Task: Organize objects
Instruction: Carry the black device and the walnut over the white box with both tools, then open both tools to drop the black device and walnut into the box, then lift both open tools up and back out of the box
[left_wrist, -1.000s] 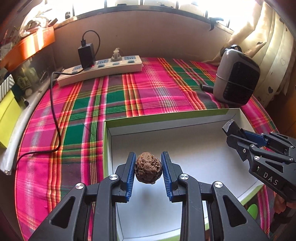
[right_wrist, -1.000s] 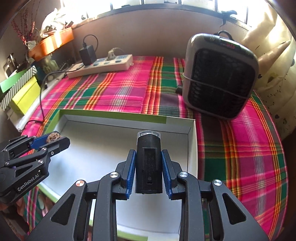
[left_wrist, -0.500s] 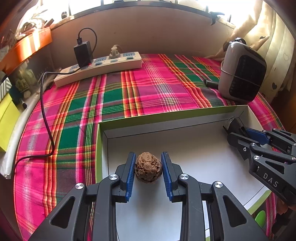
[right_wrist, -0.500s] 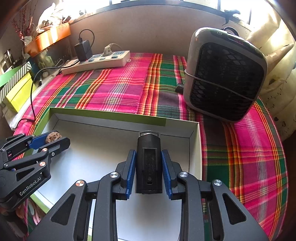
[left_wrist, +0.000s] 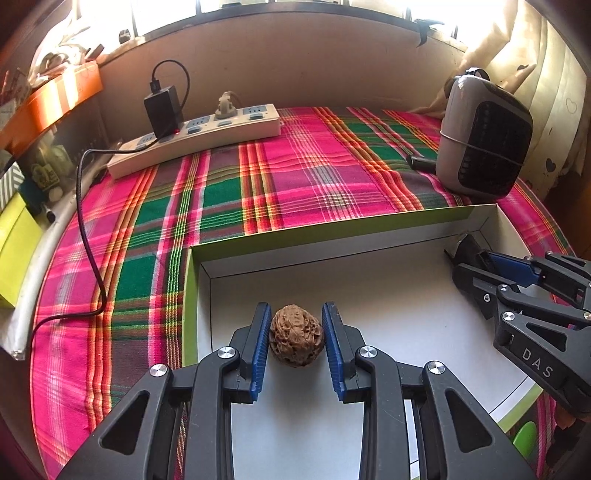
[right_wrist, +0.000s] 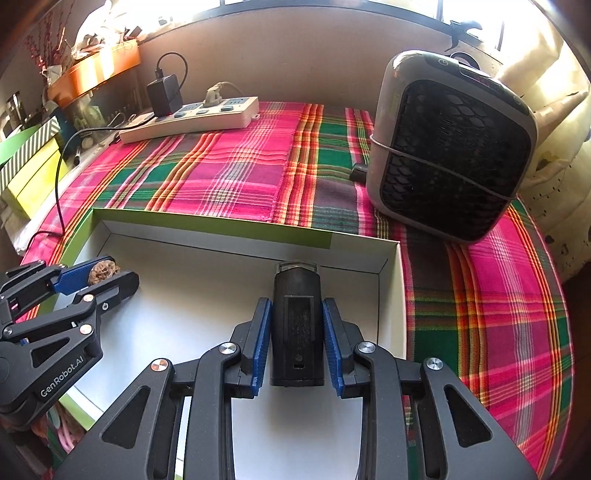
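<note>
Left wrist view has your left claw (left_wrist: 295, 339) sitting low inside the white box (left_wrist: 388, 266), with the walnut (left_wrist: 296, 335) between the blue pads. Looks to me like the pads are just barely off it now, a thin gap on each side, and the walnut seems to rest on the box floor near the left wall. So I'd say that claw is slightly spread and the drop is basically done, though I can't fully rule out light contact.

Right wrist view: your right claw (right_wrist: 297, 339) is pinching the black gadget (right_wrist: 297, 325) upright, pads pressed against both sides. It's over the right end of the box, close to the far right corner. Can't tell if its bottom is touching the floor of the box yet.

Step in hand is putting both things into the box on the plaid table (left_wrist: 295, 177). Next move, my guess: open the left claw wider and back it straight out so you don't roll the walnut. Then lower the gadget until it sits flat before letting go. It's tall and narrow, so it could tip if you release early. The heater (right_wrist: 450, 147) and power strip (left_wrist: 195, 133) are well clear.
</note>
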